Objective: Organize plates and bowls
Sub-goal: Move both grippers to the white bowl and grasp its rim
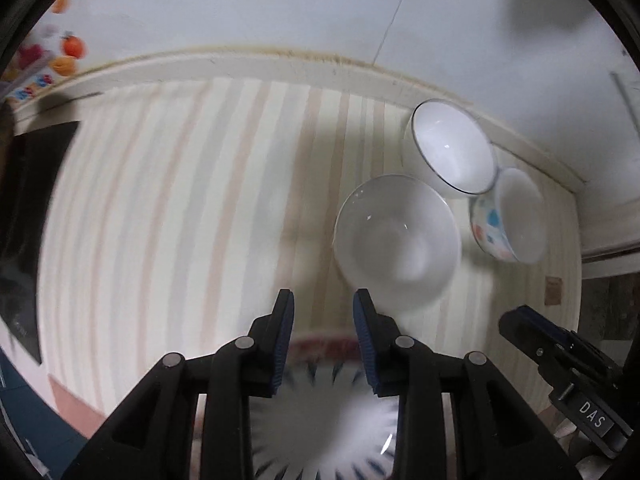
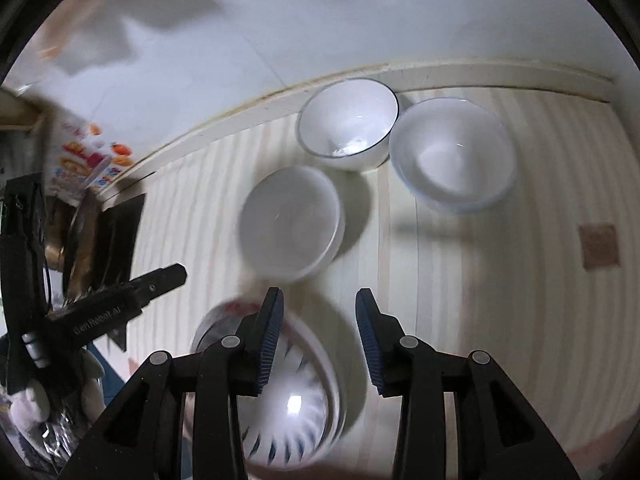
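Note:
Several bowls stand on a striped table. A blue-rayed bowl (image 1: 324, 432) (image 2: 292, 404) lies nearest, under both grippers. A plain white bowl (image 1: 396, 240) (image 2: 290, 222) sits beyond it. A dark-rimmed white bowl (image 1: 452, 148) (image 2: 348, 124) and a bowl with coloured dots (image 1: 508, 216) (image 2: 454, 154) stand at the back by the wall. My left gripper (image 1: 323, 300) is open and empty above the rayed bowl. My right gripper (image 2: 319, 300) is open and empty, its left finger over that bowl's rim.
The striped table (image 1: 180, 220) (image 2: 500, 320) meets a white wall at the back. A black object (image 1: 36, 220) and colourful packaging (image 2: 84, 156) stand at the left. A brown square (image 2: 599, 246) lies at the right. The other gripper shows in each view (image 1: 560, 364) (image 2: 120, 304).

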The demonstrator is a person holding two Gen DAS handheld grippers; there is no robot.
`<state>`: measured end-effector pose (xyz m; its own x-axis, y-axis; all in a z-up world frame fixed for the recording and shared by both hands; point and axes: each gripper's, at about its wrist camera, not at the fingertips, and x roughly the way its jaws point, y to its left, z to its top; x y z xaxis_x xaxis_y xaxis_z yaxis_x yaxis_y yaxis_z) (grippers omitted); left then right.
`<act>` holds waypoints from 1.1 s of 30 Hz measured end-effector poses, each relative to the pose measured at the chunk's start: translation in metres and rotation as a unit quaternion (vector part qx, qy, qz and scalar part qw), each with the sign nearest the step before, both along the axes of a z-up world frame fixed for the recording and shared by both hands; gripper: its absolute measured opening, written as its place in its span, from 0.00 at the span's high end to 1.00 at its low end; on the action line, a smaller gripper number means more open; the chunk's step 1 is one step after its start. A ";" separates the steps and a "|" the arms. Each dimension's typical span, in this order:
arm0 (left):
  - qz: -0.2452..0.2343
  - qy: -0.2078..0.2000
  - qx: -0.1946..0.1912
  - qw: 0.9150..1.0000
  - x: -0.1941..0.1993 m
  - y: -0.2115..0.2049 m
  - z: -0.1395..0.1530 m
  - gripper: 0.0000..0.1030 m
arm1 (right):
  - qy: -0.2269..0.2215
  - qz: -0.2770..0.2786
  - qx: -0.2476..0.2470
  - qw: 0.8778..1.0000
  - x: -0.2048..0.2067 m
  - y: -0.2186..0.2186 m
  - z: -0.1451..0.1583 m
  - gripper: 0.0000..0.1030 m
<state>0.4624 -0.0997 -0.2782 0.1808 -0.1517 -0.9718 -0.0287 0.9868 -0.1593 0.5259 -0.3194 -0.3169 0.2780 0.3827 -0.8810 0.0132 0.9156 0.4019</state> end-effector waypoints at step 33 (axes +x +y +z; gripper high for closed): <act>-0.141 -0.066 -0.011 0.988 -0.061 -0.116 0.070 0.85 | 0.010 0.009 -0.032 0.999 -0.021 -0.036 0.014 0.87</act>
<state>0.4010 -0.2153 -0.2080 0.2538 -0.2353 -0.9382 0.2687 0.9489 -0.1653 0.5050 -0.3558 -0.3034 0.2545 0.3298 -0.9091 0.0046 0.9396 0.3421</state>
